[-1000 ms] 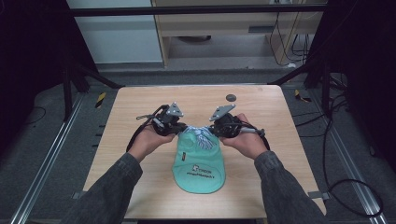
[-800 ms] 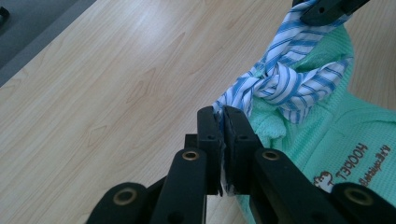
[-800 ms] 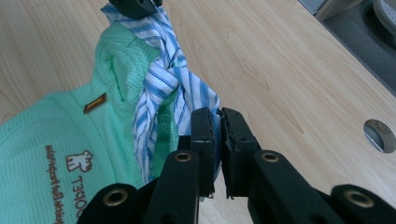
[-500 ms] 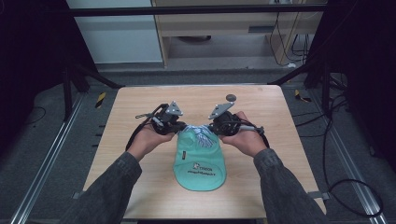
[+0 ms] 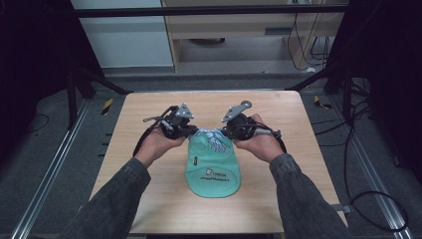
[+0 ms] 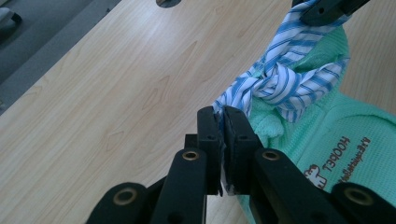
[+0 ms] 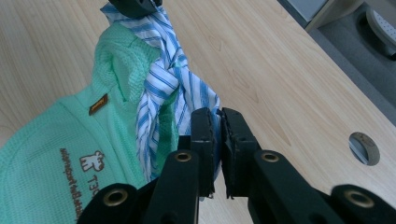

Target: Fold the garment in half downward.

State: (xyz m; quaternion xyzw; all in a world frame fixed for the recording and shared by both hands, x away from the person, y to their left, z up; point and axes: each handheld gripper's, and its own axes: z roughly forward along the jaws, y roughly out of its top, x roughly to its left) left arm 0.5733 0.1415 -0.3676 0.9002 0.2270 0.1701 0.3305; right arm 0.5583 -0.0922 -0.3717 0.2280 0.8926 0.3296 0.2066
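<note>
While green bib (image 5: 213, 167) lies flat at centre of high view on wooden table (image 5: 298, 164), blue-white striped ties (image 5: 215, 140) are knotted at its upper edge. Left gripper (image 6: 222, 122), jaws pressed together, is seen pinching one striped end at centre of its view. Right gripper (image 7: 219, 122), likewise clamped, is seen pinching other striped end. Round hole (image 7: 364, 148) is noted in tabletop at right edge.

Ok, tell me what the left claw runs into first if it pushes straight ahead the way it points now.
Probably the knot in the striped ties that the left claw already pinches, with the right claw just beyond it; depth is hard to judge.
</note>
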